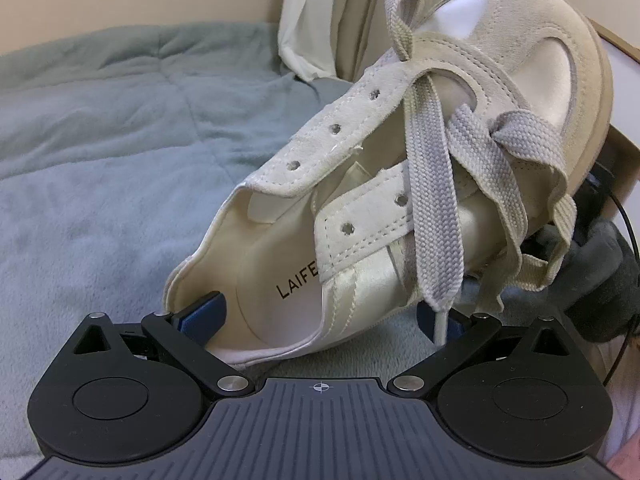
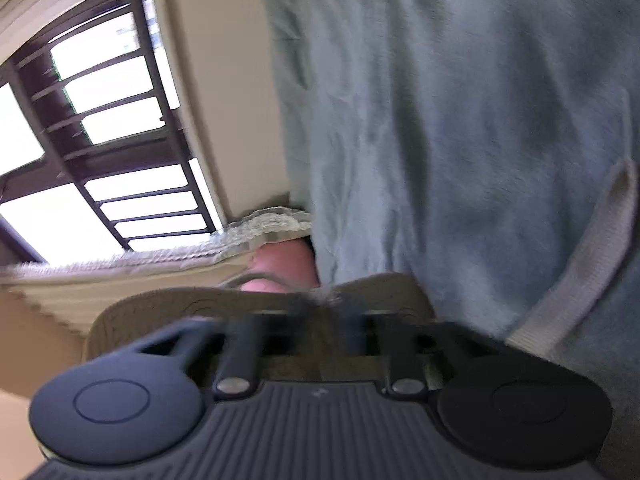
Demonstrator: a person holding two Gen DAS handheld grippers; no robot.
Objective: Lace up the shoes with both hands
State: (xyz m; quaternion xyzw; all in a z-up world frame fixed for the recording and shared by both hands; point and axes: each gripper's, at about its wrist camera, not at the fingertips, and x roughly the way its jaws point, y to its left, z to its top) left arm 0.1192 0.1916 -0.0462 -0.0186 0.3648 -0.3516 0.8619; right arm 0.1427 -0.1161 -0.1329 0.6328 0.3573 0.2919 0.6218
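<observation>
Suede, cream and stitched, covers the shoe (image 1: 400, 152), which lies tilted on a soft grey-blue blanket (image 1: 100, 160), toe raised. Its flat woven lace (image 1: 436, 200) hangs loosely from the lowest eyelets; the upper holes are empty. Bare blanket spreads wide on the left. The left gripper (image 1: 320, 316) sits at the heel, jaws spread, one blue finger (image 1: 204, 312) inside the collar. The right gripper (image 2: 320, 320) is rolled sideways and blurred; I cannot tell its state.

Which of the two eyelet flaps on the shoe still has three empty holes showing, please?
The upper-left flap: three open eyelets run along it. The lower flap beside the hanging lace shows only two.
</observation>
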